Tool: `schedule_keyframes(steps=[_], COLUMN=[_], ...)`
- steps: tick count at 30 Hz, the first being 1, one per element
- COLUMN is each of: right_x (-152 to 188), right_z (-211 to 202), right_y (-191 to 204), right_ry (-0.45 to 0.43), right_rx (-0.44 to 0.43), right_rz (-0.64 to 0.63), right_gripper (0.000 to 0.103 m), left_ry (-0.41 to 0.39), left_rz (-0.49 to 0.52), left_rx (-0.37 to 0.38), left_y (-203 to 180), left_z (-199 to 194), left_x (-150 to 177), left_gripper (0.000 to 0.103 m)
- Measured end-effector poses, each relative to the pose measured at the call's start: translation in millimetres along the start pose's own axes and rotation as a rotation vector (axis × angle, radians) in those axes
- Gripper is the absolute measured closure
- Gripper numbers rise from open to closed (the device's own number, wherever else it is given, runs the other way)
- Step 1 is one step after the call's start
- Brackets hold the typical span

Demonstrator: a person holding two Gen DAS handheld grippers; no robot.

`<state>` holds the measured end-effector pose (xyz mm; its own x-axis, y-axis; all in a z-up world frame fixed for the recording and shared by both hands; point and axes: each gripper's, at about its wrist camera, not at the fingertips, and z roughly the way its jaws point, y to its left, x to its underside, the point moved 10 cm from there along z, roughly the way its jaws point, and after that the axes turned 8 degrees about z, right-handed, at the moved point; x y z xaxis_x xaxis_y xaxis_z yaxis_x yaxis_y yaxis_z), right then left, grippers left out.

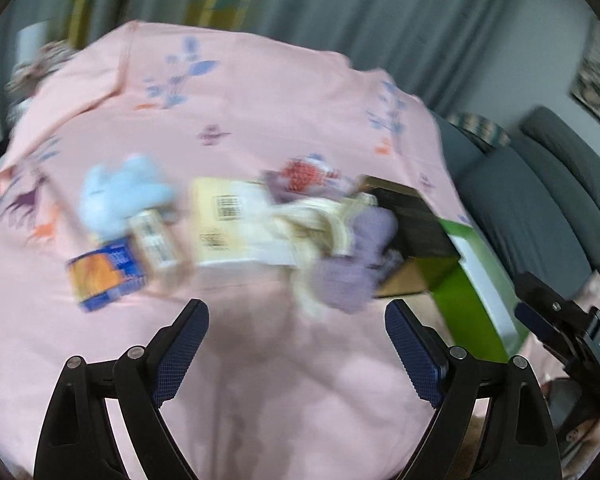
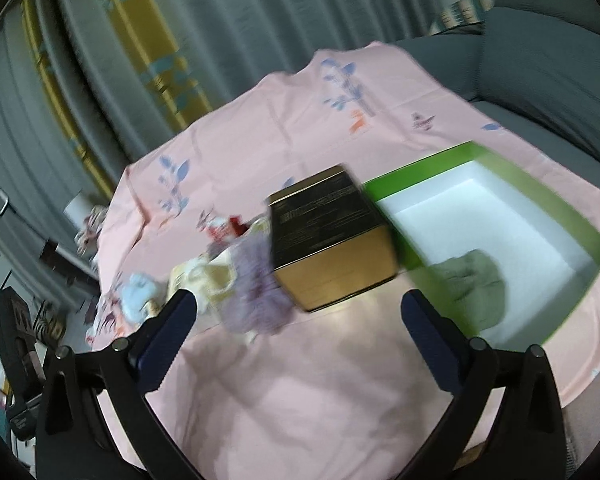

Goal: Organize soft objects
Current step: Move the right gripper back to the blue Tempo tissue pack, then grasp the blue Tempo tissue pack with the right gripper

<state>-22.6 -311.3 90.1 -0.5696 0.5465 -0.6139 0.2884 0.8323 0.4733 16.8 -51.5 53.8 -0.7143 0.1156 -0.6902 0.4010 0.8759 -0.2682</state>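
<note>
Both views are blurred. My left gripper (image 1: 296, 312) is open and empty above the pink cloth, short of a purple soft item (image 1: 356, 264) and a cream soft item (image 1: 312, 224). A light blue soft toy (image 1: 120, 192) lies further left. My right gripper (image 2: 300, 304) is open and empty, in front of the black and gold box (image 2: 332, 240). The green box (image 2: 556, 216) with a white inside stands to the right, with an olive soft item (image 2: 476, 284) in its near corner. The purple item (image 2: 256, 284) and blue toy (image 2: 140, 292) lie left of the black box.
A cream carton (image 1: 228, 220), a small carton (image 1: 156, 240) and an orange and blue packet (image 1: 104, 276) lie on the pink cloth (image 1: 260, 120). A grey sofa (image 2: 540, 60) stands to the right, curtains behind.
</note>
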Motion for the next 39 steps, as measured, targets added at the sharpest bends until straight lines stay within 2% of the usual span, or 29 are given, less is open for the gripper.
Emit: schedule_keyframes(steps=[5,9,18,21,24,27,29,32,35,37,39], right_x=[22.1,40.0,82.2,103.0,119.6,142.3,152.3,159.4,164.1,163.9,163.7], right_z=[21.3,39.6,85.6,104.3,123.5,150.2,163.8,181.5,199.9,208.8,215.8], right_y=[45.8,85.7,180.2,213.4,237.0,255.1,263.3,267.6,265.8,263.8,260.8], right_ry=[0.087,0.177,0.379,0.473,0.555,0.661,0.700,0.713,0.696,0.703,0.710], right_rx=[-0.075,-0.175,-0.344,-0.402,-0.426,-0.387,-0.367,-0.303,-0.193,-0.167,-0.153], right_rz=[-0.069,-0.104,-0.187,-0.215,-0.232,-0.246,-0.252,-0.273,-0.327,-0.340,-0.333], right_gripper=[0.001,0.001,0.003,0.012,0.020,0.024,0.024,0.024,0.024,0.024,0.024], left_ry=[-0.013,0.011,0.011,0.008,0.014,0.007,0.001,-0.002,0.013,0.021,0.023], left_rz=[-0.104,-0.196,-0.347,-0.371,-0.383,-0.380,-0.376,-0.377,-0.377,-0.375,-0.374], left_rx=[-0.120,-0.172,-0.191,-0.186,-0.168,-0.148,-0.135,-0.108,-0.084,-0.065,-0.049], left_y=[66.7,112.4,172.3,182.0,185.6,186.6,186.2,184.7,182.8,181.8,182.0], left_z=[-12.8,-14.8,-11.1,-7.8,-4.0,-1.6,0.7,6.5,14.6,19.3,22.4], left_x=[10.3,29.8,46.2,48.1,49.8,49.2,47.3,43.0,42.1,41.4,40.2], left_gripper=[0.013,0.013,0.013,0.013,0.013,0.013,0.013,0.023,0.035,0.038,0.047])
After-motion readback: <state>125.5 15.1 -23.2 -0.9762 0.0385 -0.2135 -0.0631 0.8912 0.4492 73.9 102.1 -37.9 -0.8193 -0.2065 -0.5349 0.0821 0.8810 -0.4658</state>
